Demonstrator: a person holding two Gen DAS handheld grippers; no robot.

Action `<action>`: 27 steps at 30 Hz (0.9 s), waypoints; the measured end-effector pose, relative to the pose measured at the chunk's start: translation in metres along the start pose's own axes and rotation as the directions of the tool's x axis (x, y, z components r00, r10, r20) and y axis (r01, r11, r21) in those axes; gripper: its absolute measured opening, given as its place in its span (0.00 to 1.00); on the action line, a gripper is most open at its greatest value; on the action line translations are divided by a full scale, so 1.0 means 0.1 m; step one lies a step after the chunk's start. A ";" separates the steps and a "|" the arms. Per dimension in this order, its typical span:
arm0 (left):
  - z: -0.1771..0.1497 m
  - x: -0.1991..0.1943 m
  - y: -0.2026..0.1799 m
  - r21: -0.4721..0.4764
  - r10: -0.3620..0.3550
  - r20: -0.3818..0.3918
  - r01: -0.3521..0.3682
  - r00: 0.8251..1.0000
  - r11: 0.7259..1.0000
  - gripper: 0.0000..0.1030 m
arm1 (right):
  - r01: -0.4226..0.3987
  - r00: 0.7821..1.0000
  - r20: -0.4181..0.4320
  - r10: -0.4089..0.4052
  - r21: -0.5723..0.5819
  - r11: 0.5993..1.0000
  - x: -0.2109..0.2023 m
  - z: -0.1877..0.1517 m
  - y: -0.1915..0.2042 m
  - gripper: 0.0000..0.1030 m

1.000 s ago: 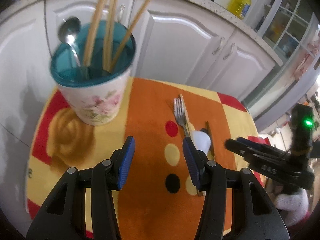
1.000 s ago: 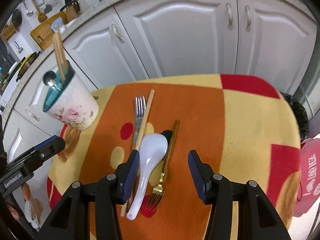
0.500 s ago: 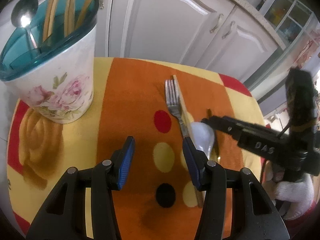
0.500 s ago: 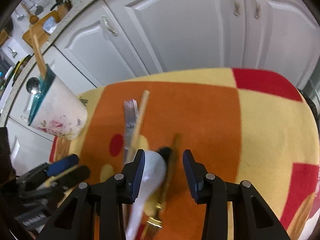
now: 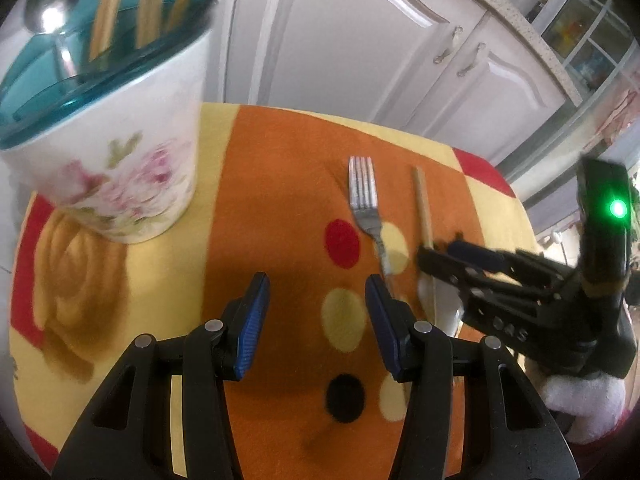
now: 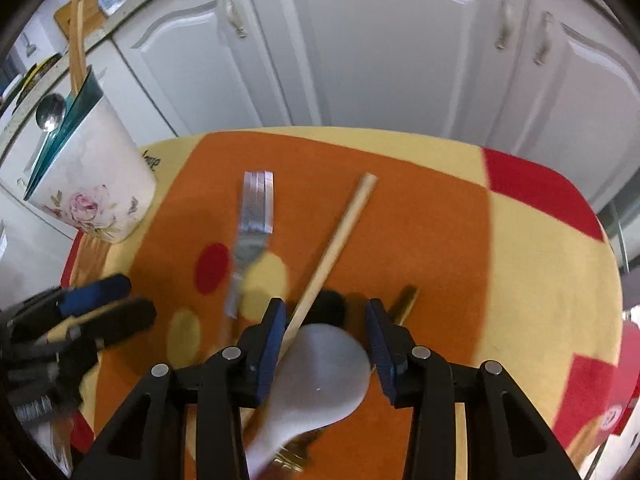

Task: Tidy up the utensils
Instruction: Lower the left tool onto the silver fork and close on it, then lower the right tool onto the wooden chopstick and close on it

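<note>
A floral cup [image 5: 120,184] with a teal insert stands at the table's far left and holds a metal spoon [image 5: 50,8] and several chopsticks. On the cloth lie a silver fork [image 5: 363,192], a loose chopstick [image 6: 340,236], a white soup spoon [image 6: 328,364] and a gold fork [image 6: 404,304]. My right gripper [image 6: 326,340] is low over the white spoon, its fingers straddling the bowl, whose edges run under them; I see no squeeze. The chopstick passes under its left finger. My left gripper [image 5: 318,316] stands open above bare cloth, left of the silver fork, with nothing between its fingers.
The small table [image 6: 540,272] wears an orange, yellow and red cloth with coloured dots. White cabinet doors [image 6: 384,52] stand close behind its far edge. A white-gloved hand [image 5: 580,404] holds the right gripper [image 5: 452,256] at the table's right side.
Both grippers came lower and closer to the cloth. The right gripper narrowed and moved over the white spoon's bowl. The loose chopstick swung away from the silver fork.
</note>
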State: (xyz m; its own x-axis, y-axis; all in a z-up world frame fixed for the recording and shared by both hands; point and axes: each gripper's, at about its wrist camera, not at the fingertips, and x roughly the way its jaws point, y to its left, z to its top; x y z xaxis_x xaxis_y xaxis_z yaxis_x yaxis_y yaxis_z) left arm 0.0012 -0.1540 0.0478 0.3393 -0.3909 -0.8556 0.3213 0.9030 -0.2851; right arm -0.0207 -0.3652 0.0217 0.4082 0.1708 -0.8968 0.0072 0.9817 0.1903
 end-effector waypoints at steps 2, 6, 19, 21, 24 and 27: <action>0.05 0.06 -0.06 0.002 -0.021 -0.010 0.021 1.000 1.000 0.47 | -0.039 0.999 0.005 0.039 0.062 0.997 -0.10 -0.05 -0.16 0.38; 0.14 0.19 -0.25 0.033 -0.040 -0.018 0.041 0.999 0.999 0.47 | -0.092 0.994 0.072 0.082 0.140 0.986 -0.35 -0.12 -0.42 0.38; 0.16 0.45 -0.35 0.072 -0.007 -0.041 0.009 0.999 0.997 0.06 | -0.149 0.987 0.080 0.137 0.184 0.971 -0.24 0.11 -0.56 0.38; 0.10 0.38 -0.28 0.064 0.003 -0.046 0.000 0.999 0.998 0.05 | -0.150 0.988 0.054 0.143 0.173 0.973 -0.08 0.22 -0.53 0.38; 0.00 0.24 -0.14 0.067 0.019 -0.040 -0.016 0.999 0.998 0.05 | -0.123 0.992 0.049 0.117 0.130 0.984 0.06 0.34 -0.41 0.32; -0.10 0.13 0.01 0.053 0.032 -0.043 -0.030 0.999 0.998 0.05 | -0.126 0.992 0.019 0.125 0.083 0.989 0.16 0.43 -0.23 0.15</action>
State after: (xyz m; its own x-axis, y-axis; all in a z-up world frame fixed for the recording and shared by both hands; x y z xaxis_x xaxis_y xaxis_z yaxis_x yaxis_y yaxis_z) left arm -0.0027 -0.1565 0.0321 0.3112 -0.3536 -0.8821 0.3575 0.9036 -0.2360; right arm 0.0254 -0.3889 0.0200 0.4232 0.2901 -0.8583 0.0312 0.9421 0.3338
